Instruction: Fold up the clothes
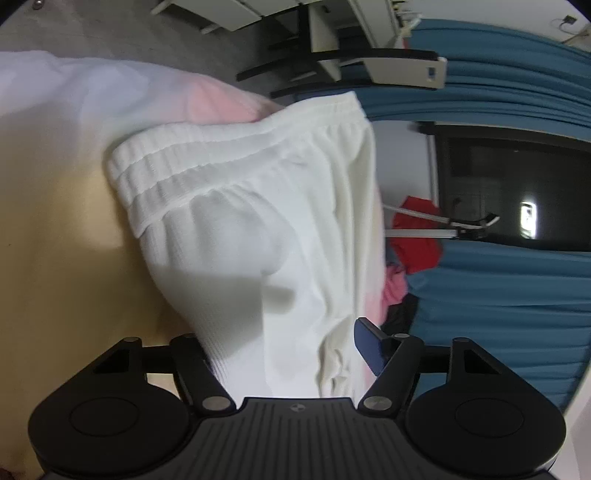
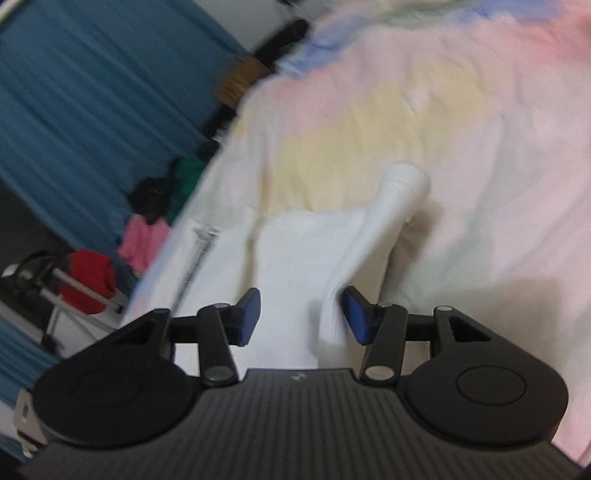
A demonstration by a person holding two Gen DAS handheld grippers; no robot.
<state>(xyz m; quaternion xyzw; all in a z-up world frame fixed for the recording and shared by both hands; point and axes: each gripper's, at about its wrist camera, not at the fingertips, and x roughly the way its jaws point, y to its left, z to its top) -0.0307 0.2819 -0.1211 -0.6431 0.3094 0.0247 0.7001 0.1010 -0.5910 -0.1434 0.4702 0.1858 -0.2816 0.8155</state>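
White ribbed shorts [image 1: 258,236] with an elastic waistband hang in front of the left wrist camera, above a pastel bedsheet [image 1: 55,221]. My left gripper [image 1: 291,354] is open wide with the cloth draped between its jaws; only the right blue pad [image 1: 367,347] shows, the left one is behind the cloth. In the right wrist view the white garment [image 2: 299,266] runs between the blue pads [image 2: 249,317] of my right gripper [image 2: 301,317], which stands open around it. A rolled end of the garment [image 2: 406,181] sticks up over the sheet [image 2: 461,122].
Blue curtains [image 1: 517,295] and a dark window [image 1: 517,184] lie to the right. A drying rack [image 2: 66,291] with red [image 2: 88,277], pink and green clothes stands beside the bed. White furniture [image 1: 332,33] is at the back.
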